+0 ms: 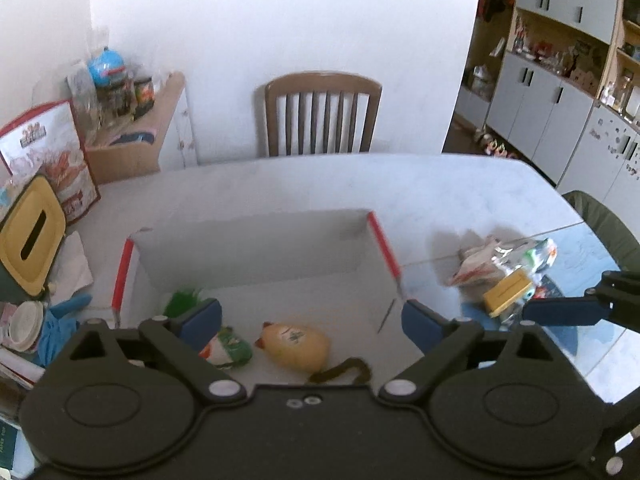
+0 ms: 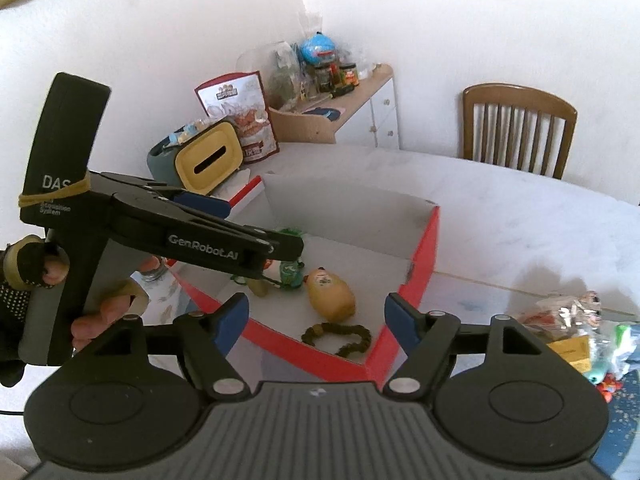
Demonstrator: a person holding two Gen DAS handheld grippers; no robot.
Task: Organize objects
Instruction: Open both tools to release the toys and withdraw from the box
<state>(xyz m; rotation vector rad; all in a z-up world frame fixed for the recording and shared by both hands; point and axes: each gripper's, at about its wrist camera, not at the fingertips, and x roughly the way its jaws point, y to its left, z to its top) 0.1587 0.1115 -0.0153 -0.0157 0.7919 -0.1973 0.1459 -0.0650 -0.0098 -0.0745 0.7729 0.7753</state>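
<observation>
Left wrist view looks down over the left gripper [image 1: 311,318], blue-padded fingers [image 1: 202,318] spread wide w/ nothing between them, hanging above an open white box [image 1: 256,248] w/ red edges on the pale counter [image 1: 440,188]. Inside the box: a tan egg-shaped toy [image 1: 296,346] lying on its side near the middle, a green-and-white toy [image 1: 228,348] just left of it, a green fuzzy item [image 1: 182,298] further back-left, and a dark olive braided loop [image 1: 340,372] at the near edge. To the right of the box, apart from it, sits a pile of small packets and toys [image 1: 508,276] incl. a yellow card. One blue-padded finger of the right gripper [image 1: 560,310] pokes in from the right edge, near that pile. Left of the box: a yellow-lidded container [image 1: 32,236], a red-and-white snack bag [image 1: 48,156], tissue and blue cloth. A wooden chair [image 1: 322,114] stands behind the counter. Right wrist view: right gripper [image 2: 316,320] also open, fingers [image 2: 230,320] apart and empty, above the near red corner of the box [image 2: 424,248]; egg toy [image 2: 330,294] and braided loop [image 2: 336,338] lie inside, between the finger tips in this view but well below them. Left gripper [image 2: 208,204] seen side-on, held by a gloved hand [image 2: 100,316], over the box's left side, partly hiding the green toy [image 2: 290,272]. Pile [image 2: 572,332] sits right of the box on the counter [image 2: 520,216].
</observation>
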